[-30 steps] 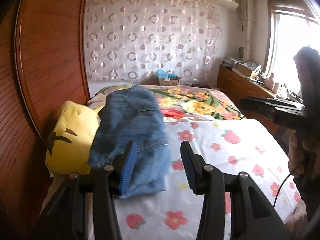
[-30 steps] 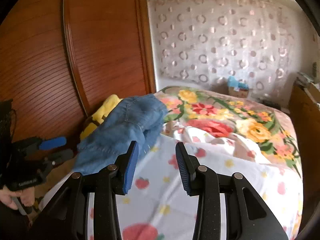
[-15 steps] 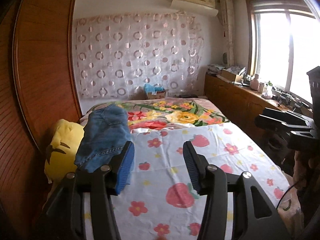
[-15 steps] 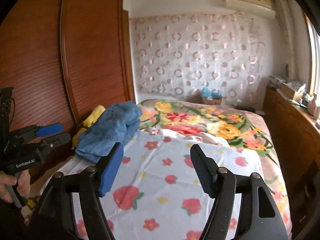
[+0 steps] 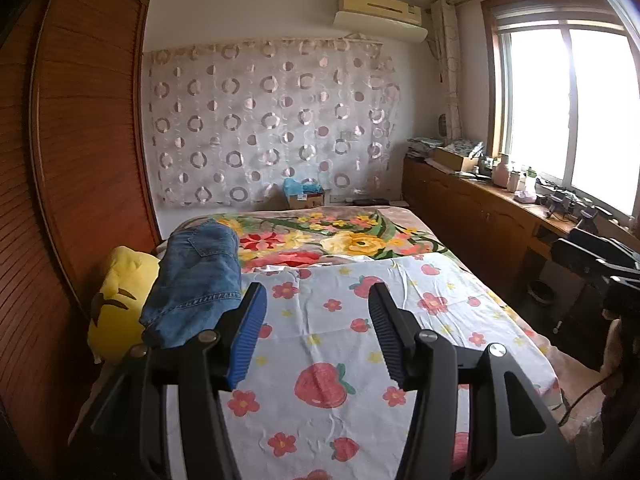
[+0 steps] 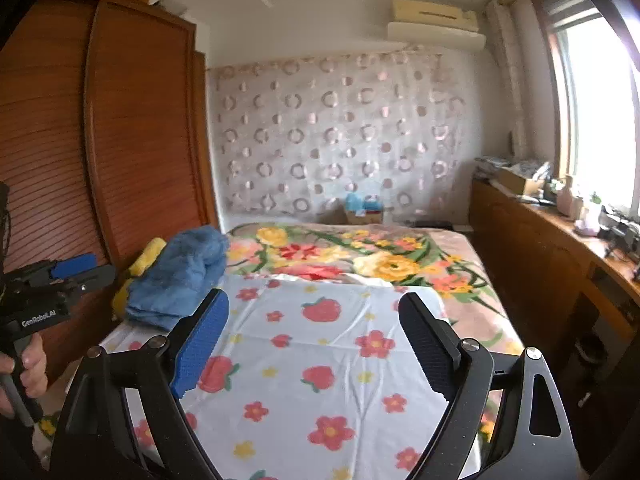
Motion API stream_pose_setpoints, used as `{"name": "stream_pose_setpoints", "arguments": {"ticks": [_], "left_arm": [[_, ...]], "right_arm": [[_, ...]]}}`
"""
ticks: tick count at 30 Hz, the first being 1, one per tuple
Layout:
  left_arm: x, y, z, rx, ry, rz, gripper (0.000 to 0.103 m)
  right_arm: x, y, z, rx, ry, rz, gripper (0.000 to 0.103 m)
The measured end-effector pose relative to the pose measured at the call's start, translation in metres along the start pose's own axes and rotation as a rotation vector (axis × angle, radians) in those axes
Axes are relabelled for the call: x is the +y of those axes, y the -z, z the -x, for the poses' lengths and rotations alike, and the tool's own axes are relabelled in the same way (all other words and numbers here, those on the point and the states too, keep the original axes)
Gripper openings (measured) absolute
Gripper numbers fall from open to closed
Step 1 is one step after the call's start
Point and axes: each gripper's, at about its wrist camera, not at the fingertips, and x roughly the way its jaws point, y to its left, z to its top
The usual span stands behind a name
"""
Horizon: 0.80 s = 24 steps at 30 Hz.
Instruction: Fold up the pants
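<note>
Folded pants at bed's left edge, partly on yellow pillow. Left gripper half apart, empty; right gripper opening wide, empty. Probably done: avoid brushing stack when backing off

A home bedroom: made bed, wooden wardrobe, curtained window.

The bed carries a white sheet printed with strawberries and flowers over its near half, and a floral blanket over its far half. Folded blue jeans lie at the left edge, partly on a yellow pillow against the wooden wardrobe.
</note>
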Motion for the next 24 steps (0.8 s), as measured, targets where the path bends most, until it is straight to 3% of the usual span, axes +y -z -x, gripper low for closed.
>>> {"name": "stream_pose_setpoints", "arguments": {"ticks": [24], "left_arm": [[-0.005, 0.013, 0.005, 0.022, -0.020, 0.013, 0.054]], "right_arm": [[-0.008, 0.010, 0.009, -0.001, 0.011, -0.007, 0.089]]}}
